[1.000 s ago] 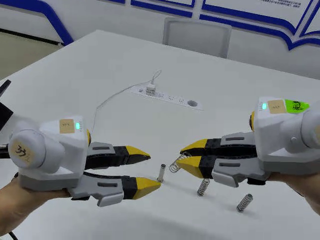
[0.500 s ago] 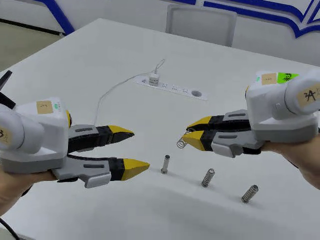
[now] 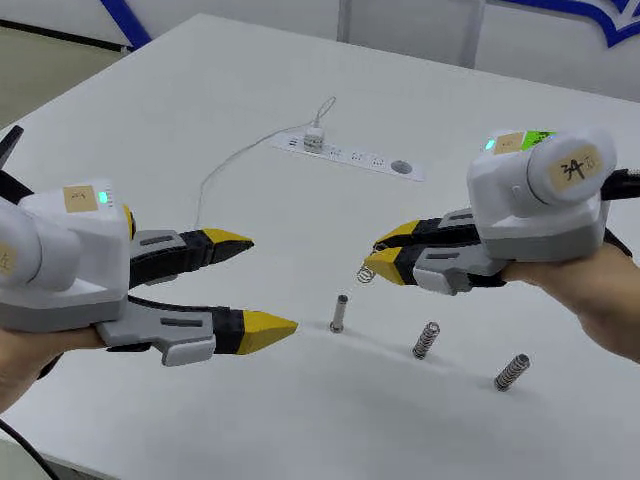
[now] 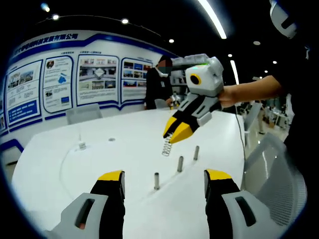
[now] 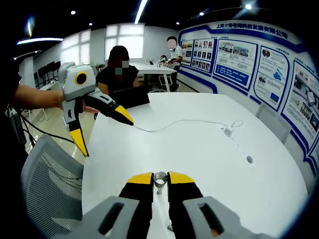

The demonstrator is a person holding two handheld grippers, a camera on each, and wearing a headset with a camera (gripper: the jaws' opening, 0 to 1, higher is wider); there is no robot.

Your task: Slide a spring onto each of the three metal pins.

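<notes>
A bare metal pin [image 3: 339, 313] stands upright on the white table [image 3: 200, 120]. To its right stand two more pins, each wearing a spring [image 3: 427, 340] [image 3: 512, 371]. My right gripper [image 3: 373, 258] is shut on a small spring [image 3: 365, 272], which hangs off its tips above and right of the bare pin. The right gripper view shows that spring [image 5: 160, 178] end-on between the closed jaws. My left gripper [image 3: 272, 283] is open and holds nothing, left of the bare pin. In the left gripper view, the pins [image 4: 156, 180] stand ahead of the open jaws, below the hanging spring [image 4: 166, 146].
A white power strip [image 3: 350, 157] with a plugged-in cable [image 3: 235, 160] lies on the table beyond the pins. A grey chair [image 3: 410, 15] stands at the far edge. People [image 5: 119, 67] sit at another table in the background.
My right gripper has lifted the spring from beside the bare pin to a spot above and right of it. The left gripper's tips have drawn back from the pin. The head camera shifted.
</notes>
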